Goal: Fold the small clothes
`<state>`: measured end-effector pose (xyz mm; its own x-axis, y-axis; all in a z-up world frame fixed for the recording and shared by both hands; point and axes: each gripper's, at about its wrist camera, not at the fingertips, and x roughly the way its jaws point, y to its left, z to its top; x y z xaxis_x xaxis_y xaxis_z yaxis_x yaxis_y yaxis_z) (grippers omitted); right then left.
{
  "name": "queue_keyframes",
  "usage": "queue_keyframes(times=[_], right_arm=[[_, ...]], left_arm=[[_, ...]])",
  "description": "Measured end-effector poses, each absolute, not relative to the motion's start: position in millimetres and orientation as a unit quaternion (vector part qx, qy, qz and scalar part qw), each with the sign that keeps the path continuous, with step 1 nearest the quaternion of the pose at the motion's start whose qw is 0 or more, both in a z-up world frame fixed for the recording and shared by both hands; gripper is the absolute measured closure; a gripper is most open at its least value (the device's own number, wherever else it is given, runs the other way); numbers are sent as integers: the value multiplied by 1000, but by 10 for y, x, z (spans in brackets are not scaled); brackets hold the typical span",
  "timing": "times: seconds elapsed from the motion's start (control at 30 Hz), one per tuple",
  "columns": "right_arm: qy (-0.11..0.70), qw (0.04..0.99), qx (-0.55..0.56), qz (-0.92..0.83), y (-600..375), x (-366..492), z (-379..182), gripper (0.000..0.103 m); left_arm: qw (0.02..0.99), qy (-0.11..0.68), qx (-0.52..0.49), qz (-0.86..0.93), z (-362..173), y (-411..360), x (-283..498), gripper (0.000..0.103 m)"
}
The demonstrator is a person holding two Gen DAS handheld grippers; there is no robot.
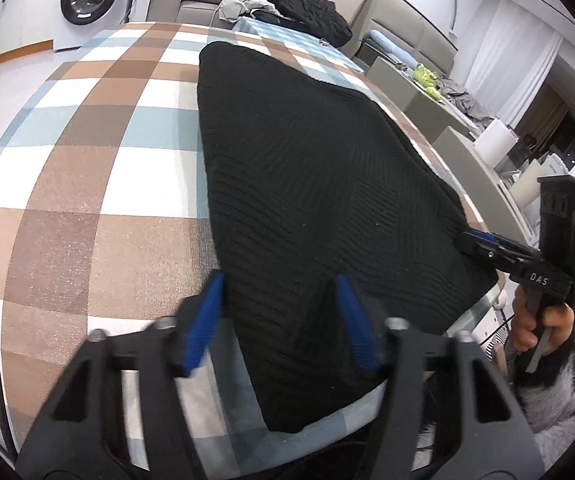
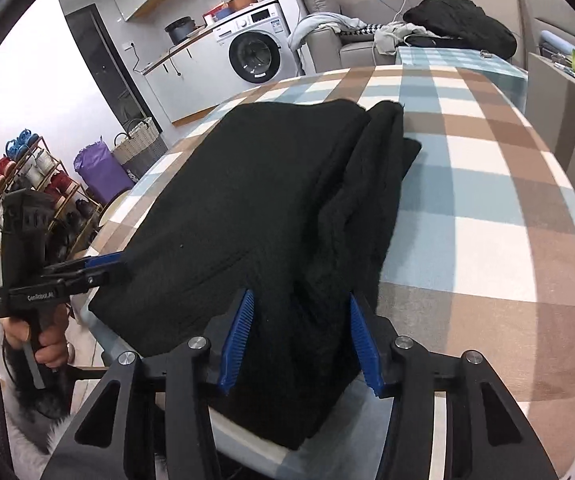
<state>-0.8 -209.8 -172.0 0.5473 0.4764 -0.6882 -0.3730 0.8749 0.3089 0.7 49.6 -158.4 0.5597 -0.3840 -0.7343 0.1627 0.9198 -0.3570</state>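
A black ribbed knit garment (image 1: pixel 307 152) lies folded on the checked tablecloth (image 1: pixel 87 160), its near end hanging slightly over the table's front edge. My left gripper (image 1: pixel 279 278) is open, and its blue pads straddle the garment's near left corner without pressing it. In the right wrist view the garment (image 2: pixel 255 184) shows a folded-over layer along its right side. My right gripper (image 2: pixel 301 295) is open with bunched fabric between its pads. Each gripper also shows in the other's view, the right gripper (image 1: pixel 467 240) and the left gripper (image 2: pixel 115 264), both at the garment's edge.
A sofa at the back holds a black garment pile (image 2: pixel 459 28) and light clothes. A washing machine (image 2: pixel 255 56) stands behind the table. A shoe rack (image 2: pixel 27 184) and baskets (image 2: pixel 135 140) are at the left. Grey chairs (image 1: pixel 427 92) stand along the right side. A person's hands (image 1: pixel 527 324) hold the handles.
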Motion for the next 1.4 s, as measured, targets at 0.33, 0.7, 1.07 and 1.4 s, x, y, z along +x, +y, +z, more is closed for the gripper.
queue_keyframes(times=[0.33, 0.7, 1.07, 1.4], right_arm=[[409, 880, 50, 238, -1980, 138, -1801, 73], [414, 887, 55, 197, -1844, 951, -1750, 73], [385, 904, 58, 178, -1942, 971, -1642, 56], [259, 945, 27, 199, -2098, 314, -1131, 0]], left_arm=[[887, 433, -93, -132, -1566, 415, 261, 77], [896, 430, -49, -101, -1526, 341, 1236, 77], [910, 404, -25, -89, -1398, 341, 1254, 61], [952, 297, -19, -72, -959, 309, 673, 1]])
